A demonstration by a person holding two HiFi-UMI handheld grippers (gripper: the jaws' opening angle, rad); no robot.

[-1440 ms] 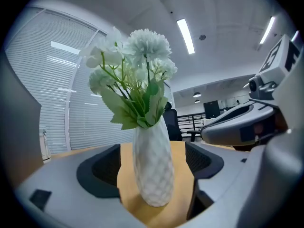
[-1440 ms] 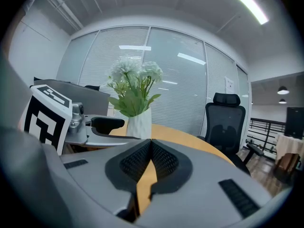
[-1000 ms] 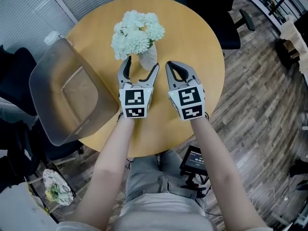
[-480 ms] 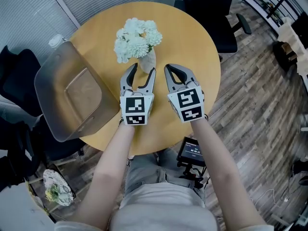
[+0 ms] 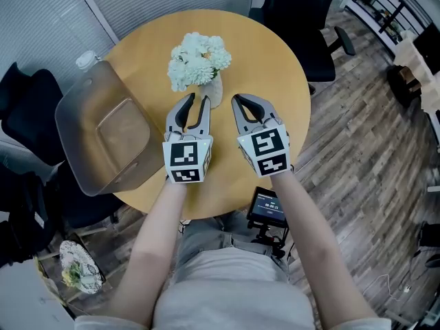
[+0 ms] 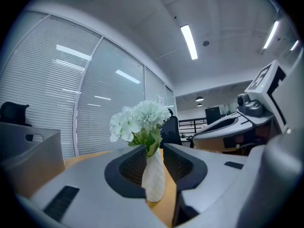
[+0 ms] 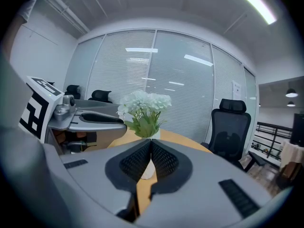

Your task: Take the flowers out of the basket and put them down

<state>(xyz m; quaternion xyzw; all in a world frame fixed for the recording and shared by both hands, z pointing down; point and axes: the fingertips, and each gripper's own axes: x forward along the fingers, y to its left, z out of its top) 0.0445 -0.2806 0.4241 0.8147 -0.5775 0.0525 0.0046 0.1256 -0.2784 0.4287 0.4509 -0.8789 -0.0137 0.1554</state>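
Round wooden table [image 5: 275,67]: flowers [image 5: 199,60] in white vase [image 5: 213,89] stand at 12 o'clock from my left gripper [image 5: 198,98], outside the basket [image 5: 82,115] at 9. Right gripper view hides the vase base behind its jaws. Left jaws just narrowed, slightly apart, holding nothing. Right gripper [image 5: 235,99] closed, empty. Both backed off the vase. Small screen [image 5: 267,205]: text unreadable.

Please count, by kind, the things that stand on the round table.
White vase: 1
Bunch of white flowers: 1
Grey basket: 1
Total: 3
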